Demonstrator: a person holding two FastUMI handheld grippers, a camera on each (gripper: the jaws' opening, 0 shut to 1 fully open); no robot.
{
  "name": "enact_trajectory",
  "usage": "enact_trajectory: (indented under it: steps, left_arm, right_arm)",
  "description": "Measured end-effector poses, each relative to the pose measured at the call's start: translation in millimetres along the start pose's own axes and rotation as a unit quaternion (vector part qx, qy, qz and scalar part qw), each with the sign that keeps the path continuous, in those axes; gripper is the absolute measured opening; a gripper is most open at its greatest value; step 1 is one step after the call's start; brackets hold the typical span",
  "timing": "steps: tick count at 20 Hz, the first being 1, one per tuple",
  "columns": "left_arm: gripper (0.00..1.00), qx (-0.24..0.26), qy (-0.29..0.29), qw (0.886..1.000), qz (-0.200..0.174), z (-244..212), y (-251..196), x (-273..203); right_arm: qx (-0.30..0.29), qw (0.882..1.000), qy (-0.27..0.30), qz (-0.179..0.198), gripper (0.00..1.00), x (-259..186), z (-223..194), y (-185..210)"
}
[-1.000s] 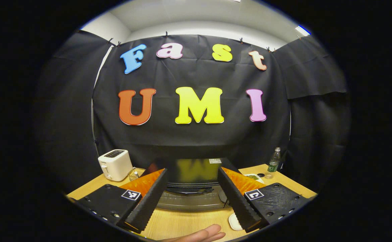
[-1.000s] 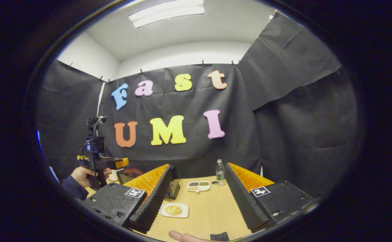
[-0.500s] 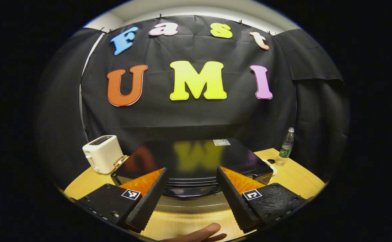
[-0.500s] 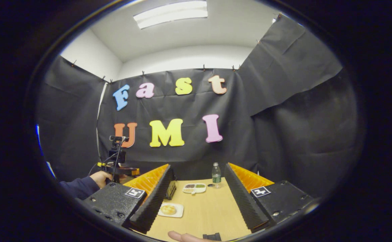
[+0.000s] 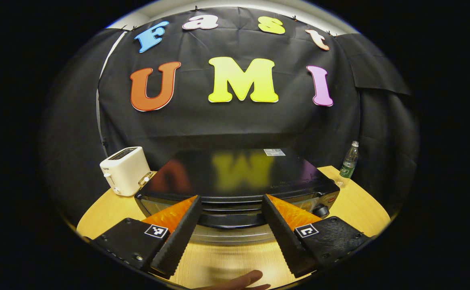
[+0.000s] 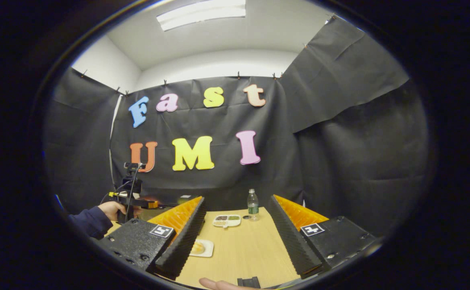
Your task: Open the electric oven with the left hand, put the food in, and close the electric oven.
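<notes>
The left gripper [image 5: 230,237], jaws spread wide and holding nothing, hovers before the glossy black electric oven [image 5: 235,177].

On the table [image 5: 355,205] the electric oven [image 5: 239,181] stands in the middle, the toaster [image 5: 126,170] just beside it to the left, the bottle [image 5: 349,160] far right, and the two food plates [image 6: 201,248] [image 6: 226,220] lie right of the oven.
</notes>
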State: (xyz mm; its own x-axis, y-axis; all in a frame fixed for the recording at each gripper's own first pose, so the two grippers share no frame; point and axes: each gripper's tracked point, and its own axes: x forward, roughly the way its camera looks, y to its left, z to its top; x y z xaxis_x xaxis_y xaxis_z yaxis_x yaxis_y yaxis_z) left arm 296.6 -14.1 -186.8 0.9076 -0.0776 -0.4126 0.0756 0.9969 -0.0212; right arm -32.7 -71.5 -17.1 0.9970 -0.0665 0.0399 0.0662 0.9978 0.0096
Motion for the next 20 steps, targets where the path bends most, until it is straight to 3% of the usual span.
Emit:
enact_trajectory:
  steps: [20]
  left_arm:
    - [0.99,0.011,0.005,1.0,-0.003,-73,-6,-77]
  right_arm:
    - [0.01,1.0,0.016,0.019,0.96,5,-12,30]
